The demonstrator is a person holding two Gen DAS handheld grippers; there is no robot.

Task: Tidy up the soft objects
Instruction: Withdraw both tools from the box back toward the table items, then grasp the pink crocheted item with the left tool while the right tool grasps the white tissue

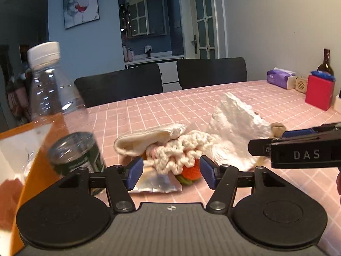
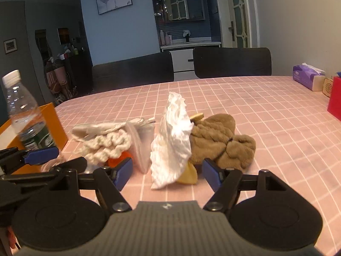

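My left gripper (image 1: 170,172) is spread wide, empty, low over the pink checked tablecloth (image 1: 162,111), fingers either side of the white crochet piece (image 1: 181,151). My right gripper (image 2: 167,173) is also spread, empty, facing the crumpled white cloth (image 2: 172,140). Brown plush (image 2: 219,140) touches that cloth's right side. Clear bottle (image 1: 53,98) stands in the orange box (image 2: 53,123) left of the pile.

"DAS" on right gripper (image 1: 266,147) side

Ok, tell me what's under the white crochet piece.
Under the white crochet piece, an orange knit bit and green edge peek out, lying on a silver packet. The rest is covered.
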